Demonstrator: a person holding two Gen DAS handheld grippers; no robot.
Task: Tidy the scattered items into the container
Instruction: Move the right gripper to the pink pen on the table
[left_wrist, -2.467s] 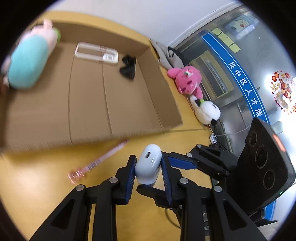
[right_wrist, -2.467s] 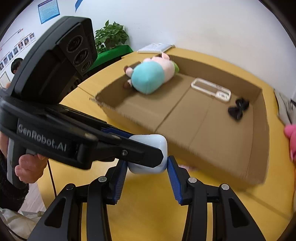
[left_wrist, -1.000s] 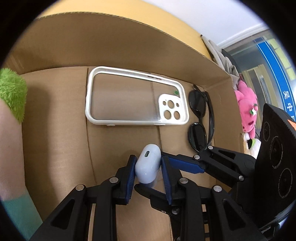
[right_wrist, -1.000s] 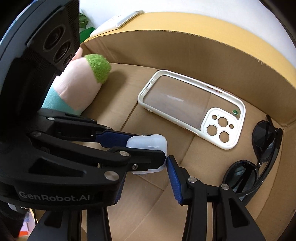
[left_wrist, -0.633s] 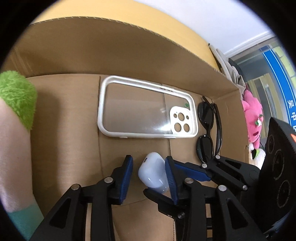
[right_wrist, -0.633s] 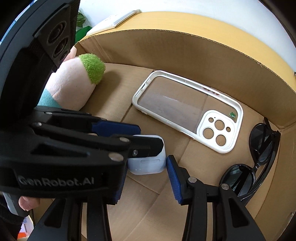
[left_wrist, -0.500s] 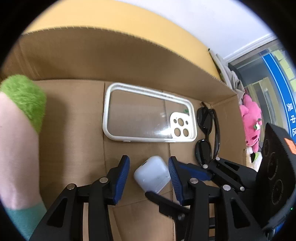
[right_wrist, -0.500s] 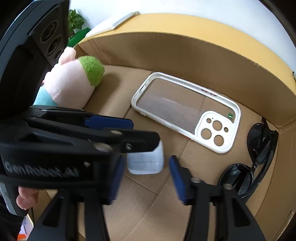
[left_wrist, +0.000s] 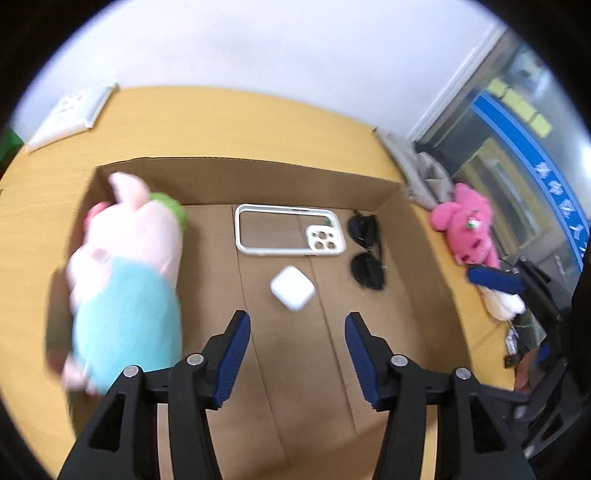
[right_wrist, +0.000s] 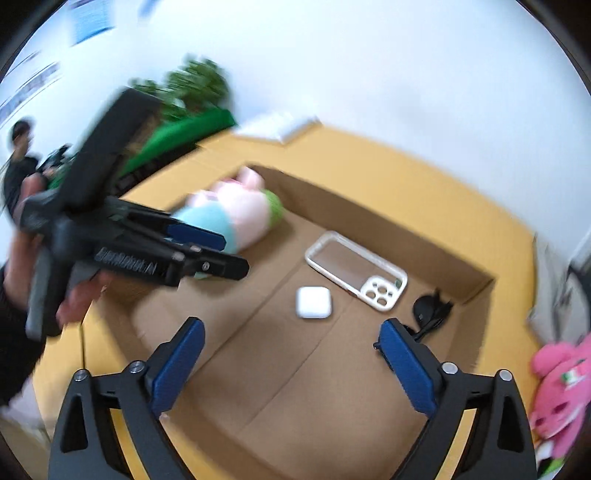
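A white earbud case (left_wrist: 292, 288) lies on the floor of the cardboard box (left_wrist: 258, 171), also in the right wrist view (right_wrist: 313, 302). Beside it lie a white phone case (left_wrist: 291, 235), black sunglasses (left_wrist: 365, 258) and a pink and teal plush pig (left_wrist: 125, 291). My left gripper (left_wrist: 297, 343) is open and empty, raised above the box. My right gripper (right_wrist: 291, 354) is open and empty, also above the box. The left gripper shows in the right wrist view (right_wrist: 207, 247), at the left over the pig (right_wrist: 229, 214).
A pink plush toy (left_wrist: 469, 230) and a white plush (left_wrist: 504, 301) lie on the yellow table right of the box; the pink one also shows in the right wrist view (right_wrist: 561, 384). A white booklet (left_wrist: 70, 114) lies at the table's far left. A green plant (right_wrist: 192, 85) stands behind.
Both grippers opened, let go of the earbud case onto the box floor, and pulled back and up away from it. The box now appears whole in both views.
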